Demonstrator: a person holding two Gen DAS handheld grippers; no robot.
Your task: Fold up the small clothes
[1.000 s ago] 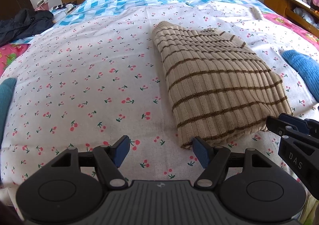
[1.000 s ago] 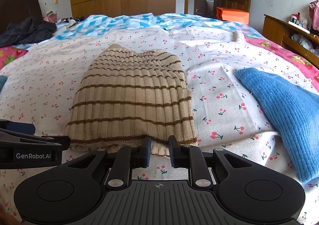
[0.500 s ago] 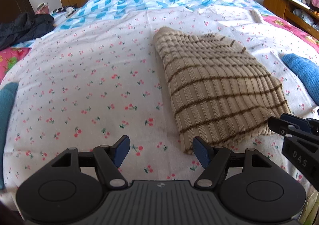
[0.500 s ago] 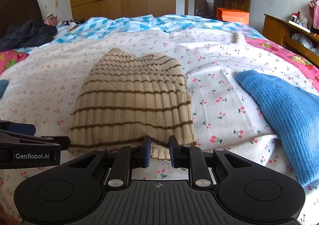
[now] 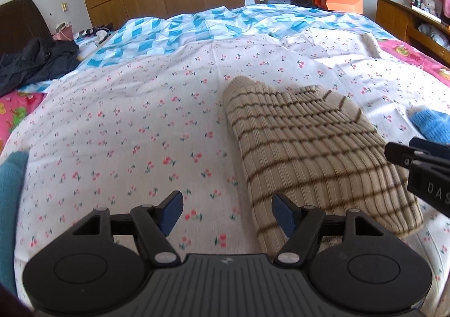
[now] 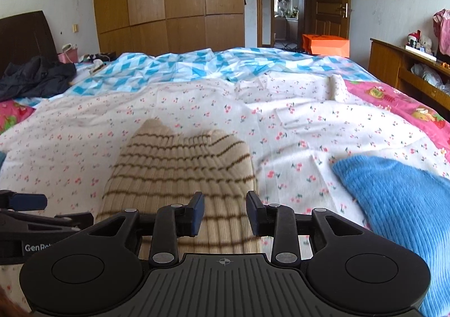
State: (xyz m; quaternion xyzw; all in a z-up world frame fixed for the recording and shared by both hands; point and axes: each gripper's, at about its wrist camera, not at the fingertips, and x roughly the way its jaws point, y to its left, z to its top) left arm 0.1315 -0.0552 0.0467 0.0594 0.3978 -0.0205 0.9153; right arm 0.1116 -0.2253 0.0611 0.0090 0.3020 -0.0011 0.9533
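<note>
Fingers spread wide on the left hand-held gripper (image 5: 227,211), nothing between them, hovering at the bottom centre of its frame over the cherry-print sheet (image 5: 126,126). Just to the right of it lies the striped beige sweater (image 5: 303,154), already folded into a compact slab; its near left edge sits by the right finger, whether touching I cannot tell. Over on the other camera, the right hand-held gripper (image 6: 225,214) is parted too, a narrower gap, empty, and poised directly above the sweater's near end, lower centre of the frame.

Here's the relation that matters: the sweater's long axis runs away from both tools, from the bottom of the frame up toward the middle, neckline end farthest off. The right tool is the nearer one, squarely over the fabric; the left stands off its left flank. By my reading, the fold on this piece looks finished, and the blue knit garment (image 6: 402,204) at the right edge, well apart from the left tool, could be next.
</note>
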